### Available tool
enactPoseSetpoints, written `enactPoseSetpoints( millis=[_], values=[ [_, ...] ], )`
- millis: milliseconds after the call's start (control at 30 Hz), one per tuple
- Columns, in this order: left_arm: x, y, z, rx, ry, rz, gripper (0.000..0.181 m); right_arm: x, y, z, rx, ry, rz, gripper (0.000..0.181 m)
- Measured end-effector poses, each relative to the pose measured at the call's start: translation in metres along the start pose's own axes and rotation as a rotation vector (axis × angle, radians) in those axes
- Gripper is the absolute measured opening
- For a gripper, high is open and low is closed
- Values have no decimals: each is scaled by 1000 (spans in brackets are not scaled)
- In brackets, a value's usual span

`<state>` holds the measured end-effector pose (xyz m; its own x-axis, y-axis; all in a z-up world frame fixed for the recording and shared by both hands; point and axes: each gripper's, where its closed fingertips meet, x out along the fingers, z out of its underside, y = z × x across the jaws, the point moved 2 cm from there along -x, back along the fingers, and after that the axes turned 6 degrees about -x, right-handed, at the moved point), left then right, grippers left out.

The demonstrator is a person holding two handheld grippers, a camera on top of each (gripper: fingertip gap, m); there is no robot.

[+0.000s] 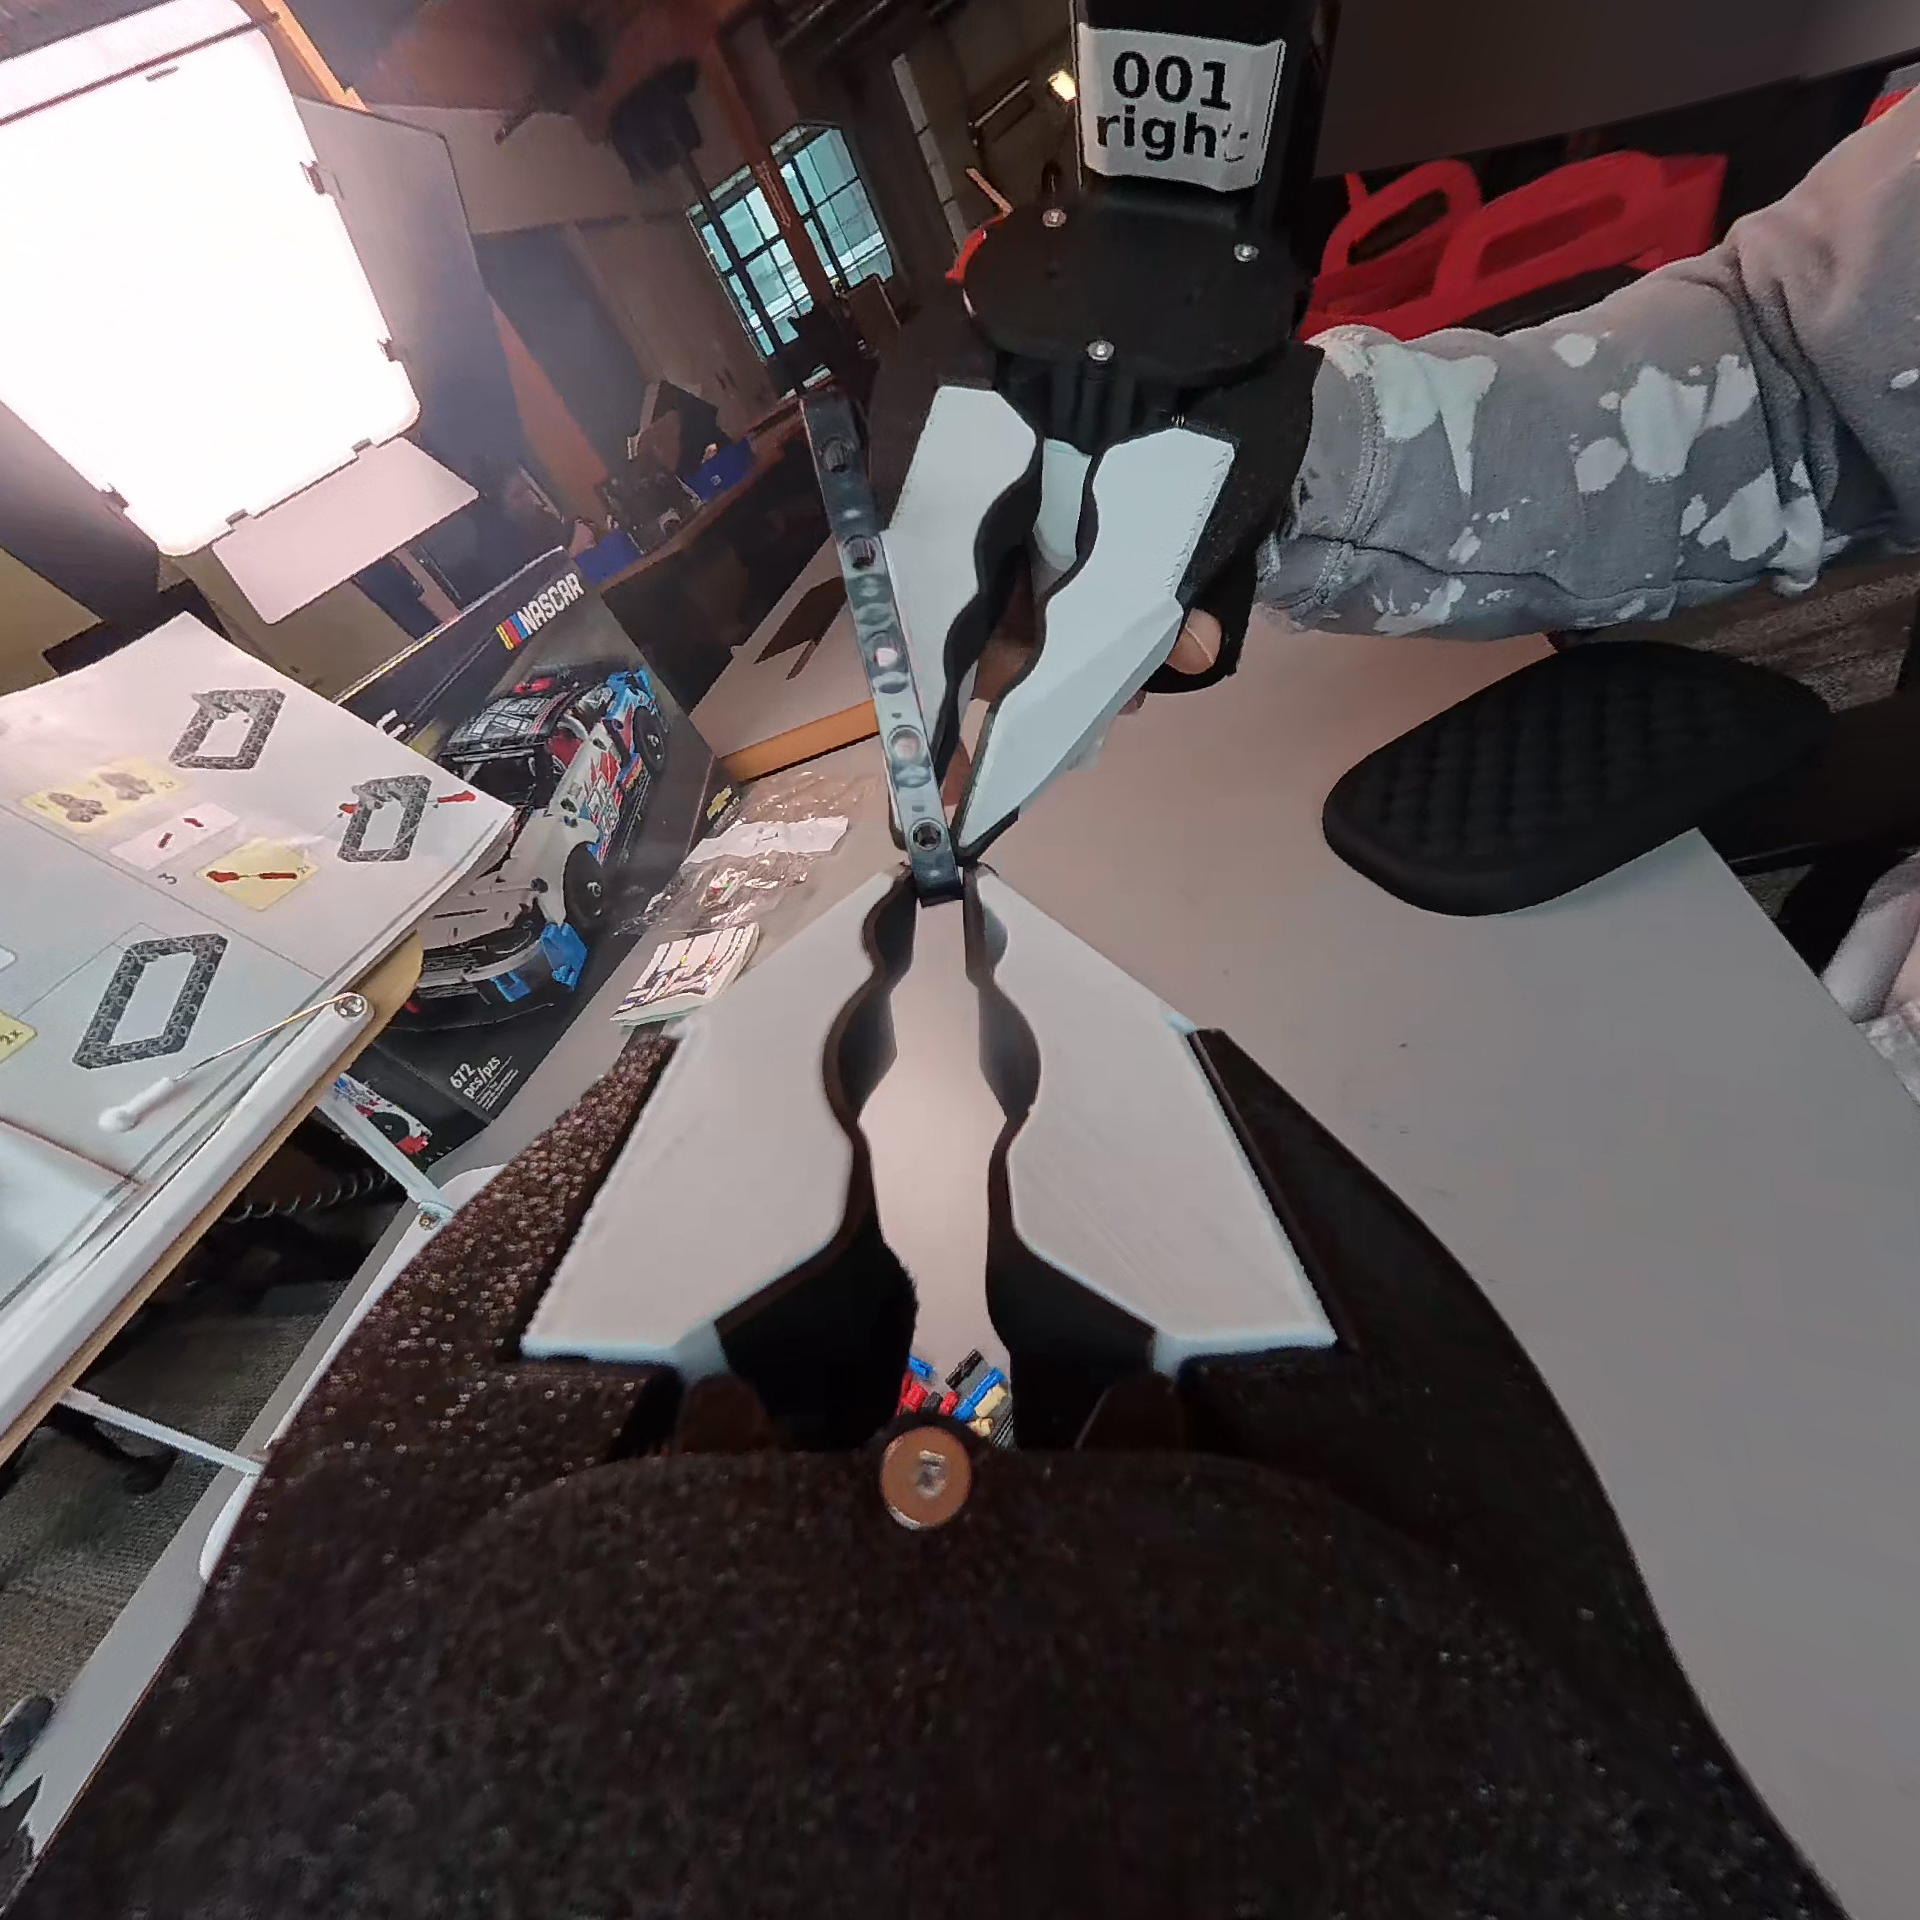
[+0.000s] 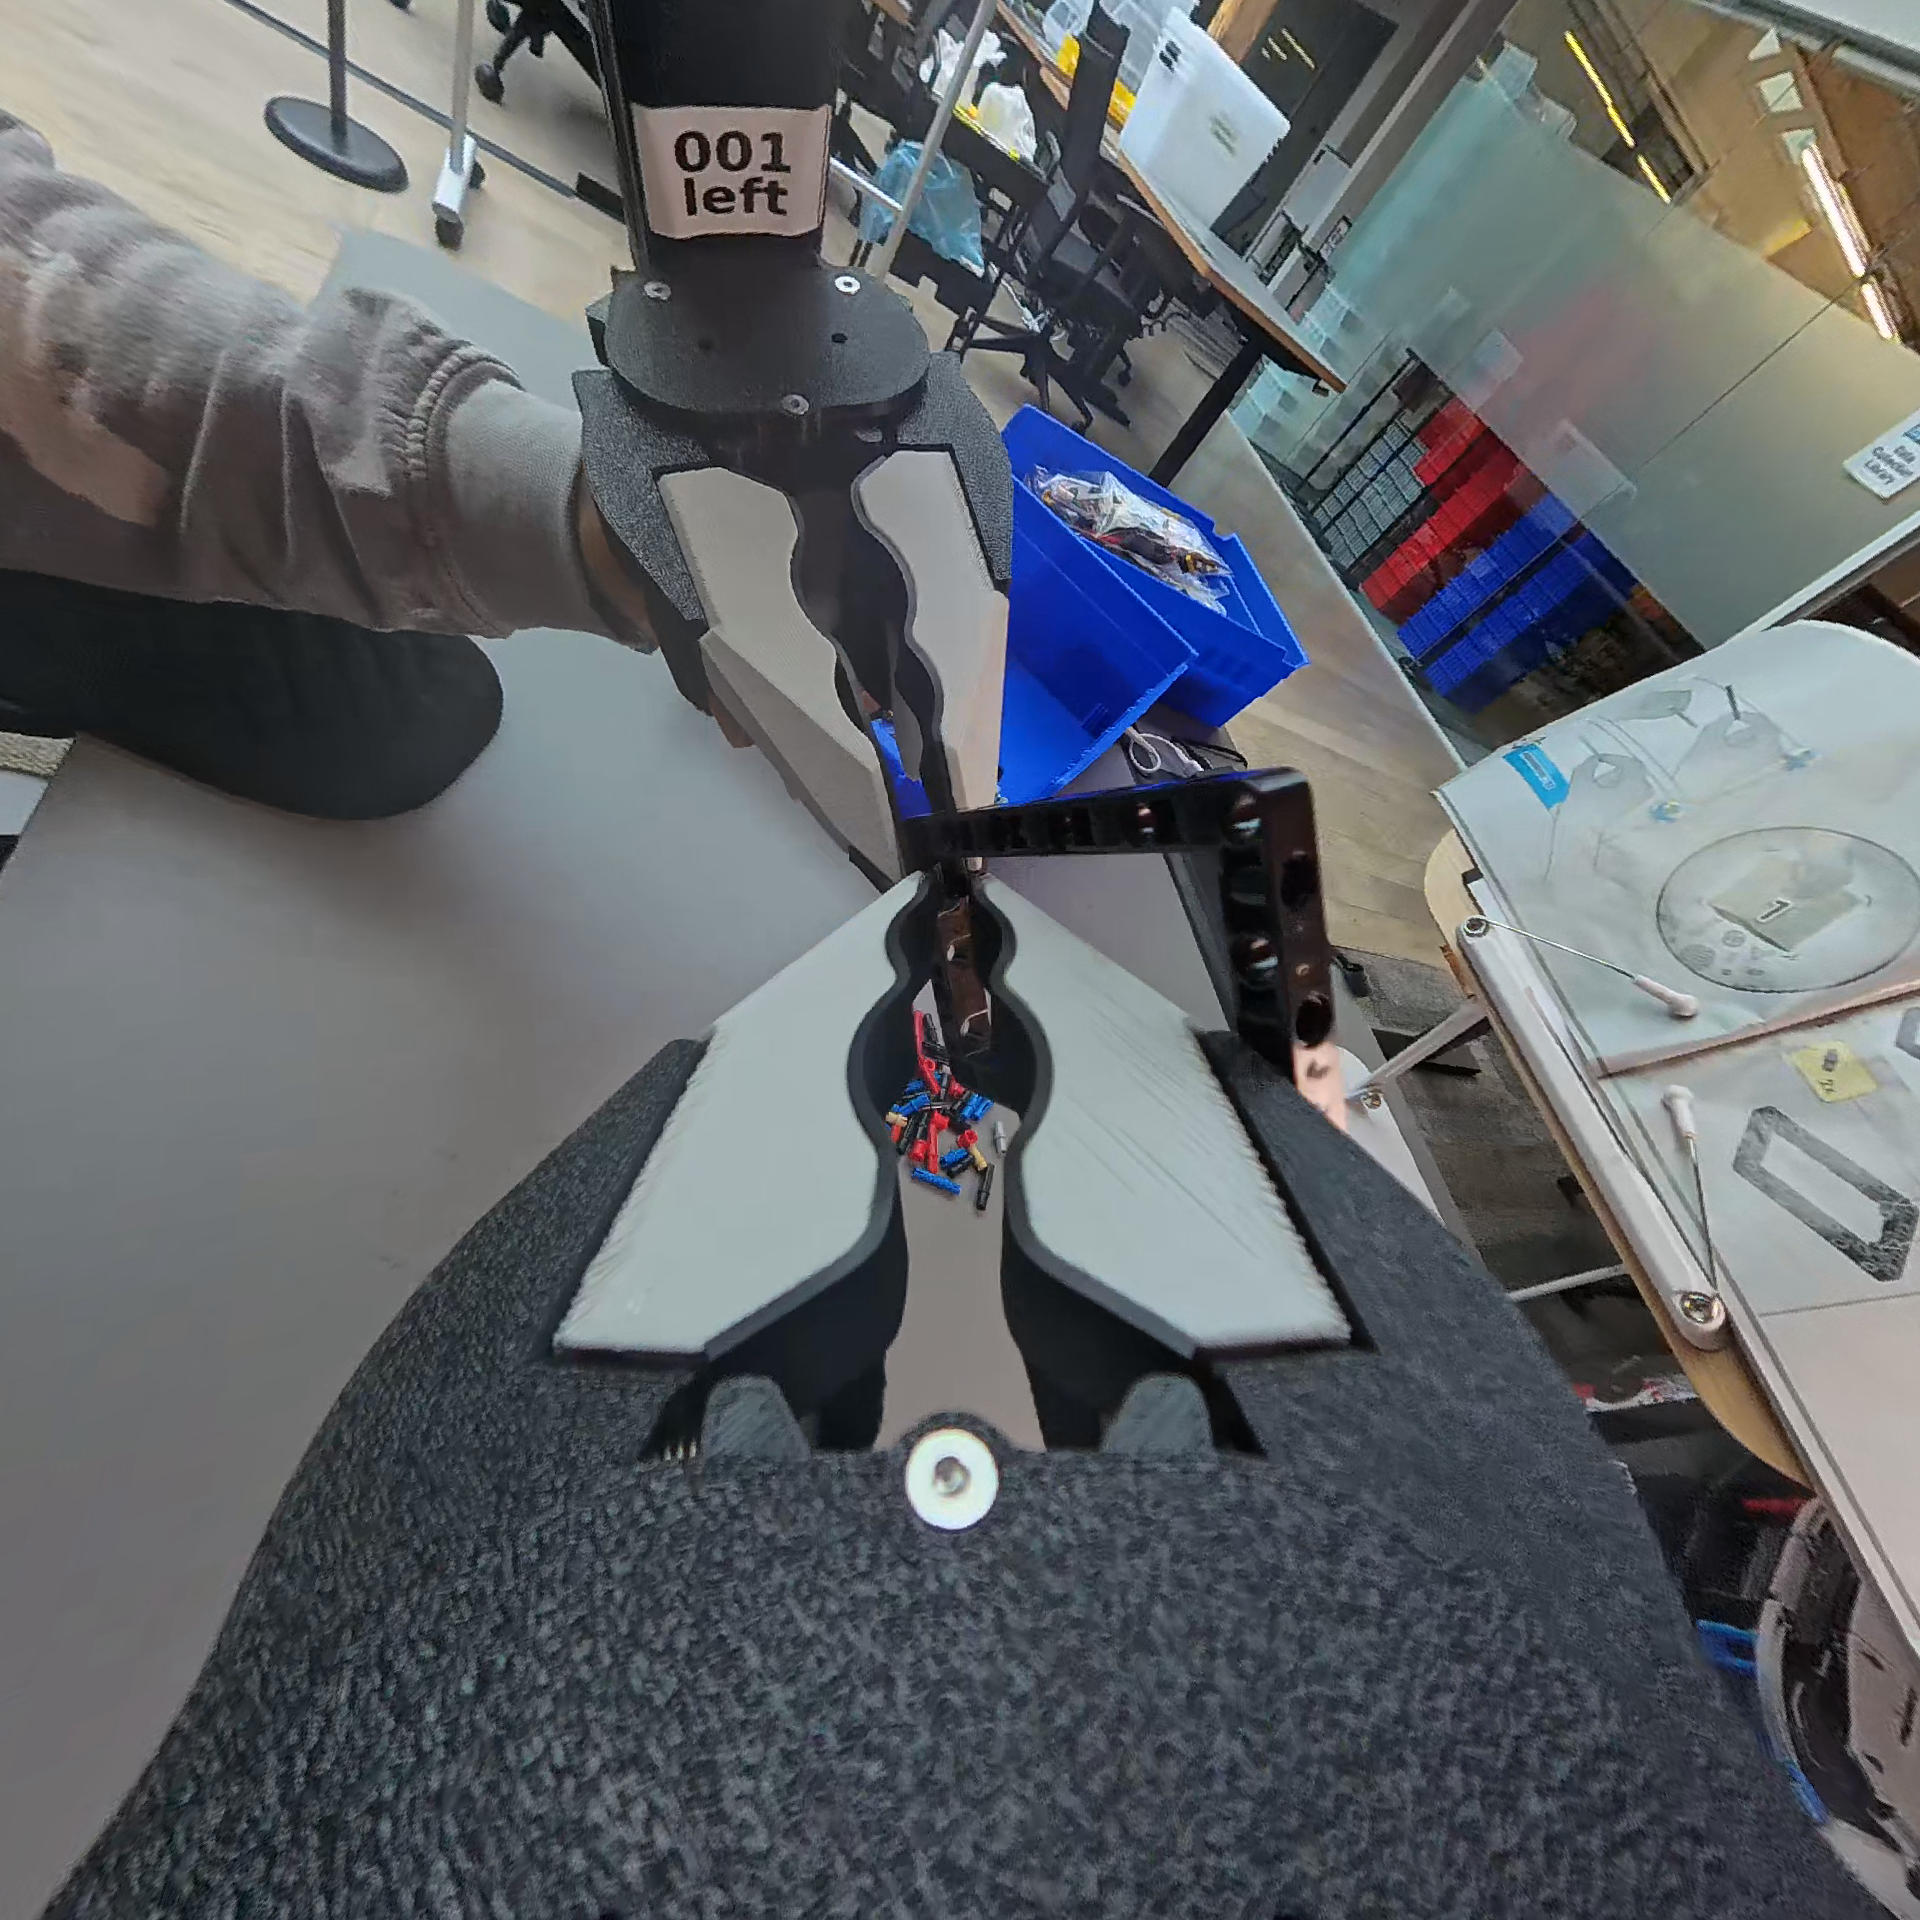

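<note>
A black rectangular beam frame with round holes (image 2: 1270, 914) hangs in the air between both grippers. In the left wrist view it shows edge-on as a thin holed bar (image 1: 881, 644). My left gripper (image 1: 940, 883) is shut on the frame's near corner. My right gripper (image 2: 951, 888) is shut on one side beam of the frame, which runs back between its fingers. Each gripper shows in the other's view, tips meeting at the frame: the right one (image 1: 958, 844) and the left one (image 2: 935, 816). A pile of small red, blue and black pins (image 2: 940, 1132) lies on the grey table (image 2: 312, 1039) below, also in the left wrist view (image 1: 956, 1392).
An open instruction booklet on a tilted stand (image 1: 208, 883) sits at the left, and shows at the right in the other view (image 2: 1714, 935). A box with a race car picture (image 1: 561, 790), clear bags (image 1: 769, 842) and a sticker sheet (image 1: 691, 961) lie nearby. A blue bin (image 2: 1122, 623) holds bagged parts. A black chair armrest (image 1: 1558, 769) is at the table's edge. My two grippers' fingertips are within a few centimetres of each other.
</note>
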<state>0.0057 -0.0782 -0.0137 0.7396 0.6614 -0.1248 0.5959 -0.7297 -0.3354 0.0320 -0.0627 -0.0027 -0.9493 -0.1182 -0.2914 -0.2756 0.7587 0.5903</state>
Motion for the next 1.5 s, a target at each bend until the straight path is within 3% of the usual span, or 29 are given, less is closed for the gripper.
enactPoseSetpoints(
  millis=[33, 300, 500, 633, 700, 733, 867, 1000, 1167, 1367, 1500],
  values=[
    [0, 1, -1, 5, -11, 6, 8, -1, -1, 0, 9, 2, -12, 5],
    [2, 15, -6, 59, -86, 90, 9, -10, -12, -5, -6, 53, -74, 5],
    [5, 15, -8, 66, -130, 80, 9, -14, -10, -4, -80, 4, -13, 1],
    [9, 8, -2, 23, -153, 24, 8, -11, -6, 6, -116, -55, 46, 1],
    [5, 2, -7, -6, -108, -17, 8, -10, -1, 34, -130, -150, 62, 1],
    [2, 0, -11, -21, -89, -28, 3, -12, -4, 33, -62, -104, 54, 0],
    [2, -1, -2, -43, -109, -41, 7, -16, -11, 18, -110, -63, 63, 1],
    [1, -13, 4, -123, -91, -62, 7, -18, -13, 20, -41, -13, 62, 1],
    [-1, -32, 34, -409, -40, -91, 7, -33, -9, 36, 174, 90, 66, 2],
    [12, -20, 91, -935, -54, 75, 7, -50, 1, 60, 366, 172, 112, 2],
    [20, 1, 107, -976, -133, 160, 7, -40, 8, 81, 376, 86, 131, 2]
  ],
)
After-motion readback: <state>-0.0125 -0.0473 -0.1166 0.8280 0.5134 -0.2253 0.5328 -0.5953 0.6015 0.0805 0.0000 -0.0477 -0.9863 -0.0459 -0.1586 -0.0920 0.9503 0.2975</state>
